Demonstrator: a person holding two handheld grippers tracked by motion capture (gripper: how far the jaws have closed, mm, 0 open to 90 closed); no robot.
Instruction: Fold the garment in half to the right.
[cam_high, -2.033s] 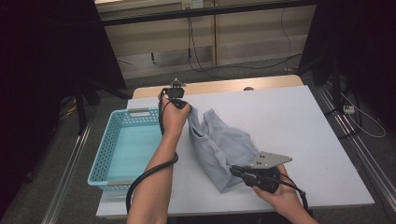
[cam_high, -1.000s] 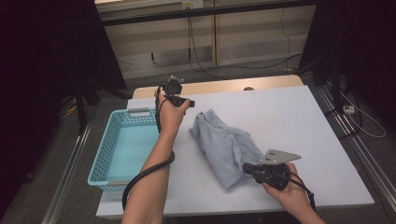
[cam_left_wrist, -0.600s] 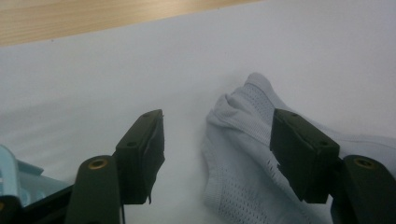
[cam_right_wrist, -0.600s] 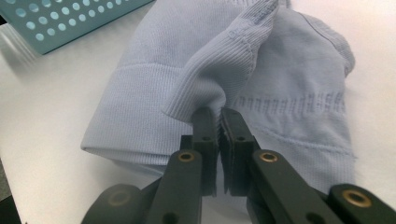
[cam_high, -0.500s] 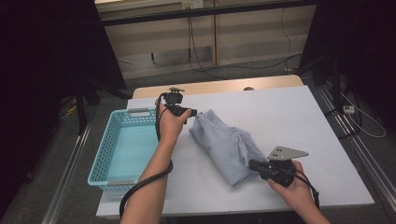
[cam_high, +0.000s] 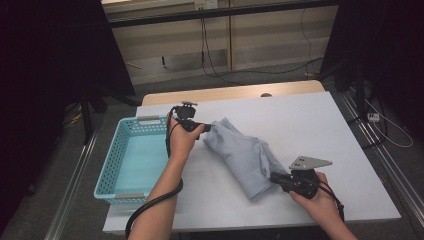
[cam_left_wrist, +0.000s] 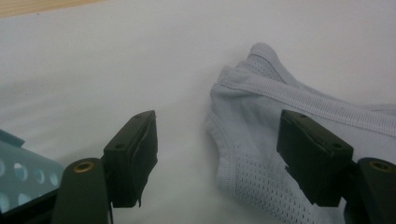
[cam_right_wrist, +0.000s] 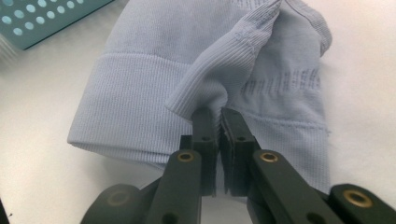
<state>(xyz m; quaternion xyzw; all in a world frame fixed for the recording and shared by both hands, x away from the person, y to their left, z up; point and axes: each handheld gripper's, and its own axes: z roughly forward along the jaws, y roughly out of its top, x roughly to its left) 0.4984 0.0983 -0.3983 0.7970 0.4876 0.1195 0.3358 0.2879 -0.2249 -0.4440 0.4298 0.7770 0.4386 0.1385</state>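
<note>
Since the earlier frames we see that the left gripper (cam_high: 206, 128) has let go of the pale blue garment (cam_high: 245, 155) it held lifted; its jaws have just been opening and now stand wide, with the garment's collar end lying between them on the surface (cam_high: 310, 120), touched by neither pad. The cloth has sunk from a raised drape to a flat bundle, and the right gripper (cam_high: 276, 179) has drifted a little toward the right of the high view. The near folds of the garment are hidden under its top layer, and in the left gripper view the garment (cam_left_wrist: 280, 140) is cut off at the right edge; it may be a mesh shirt, though we cannot be sure. The right gripper (cam_right_wrist: 218, 116) is clamped narrow on a ribbed hem fold of the garment (cam_right_wrist: 154, 79). The garment lies mid-surface, just right of the blue basket (cam_high: 112, 165), stretched between the two grippers.
</note>
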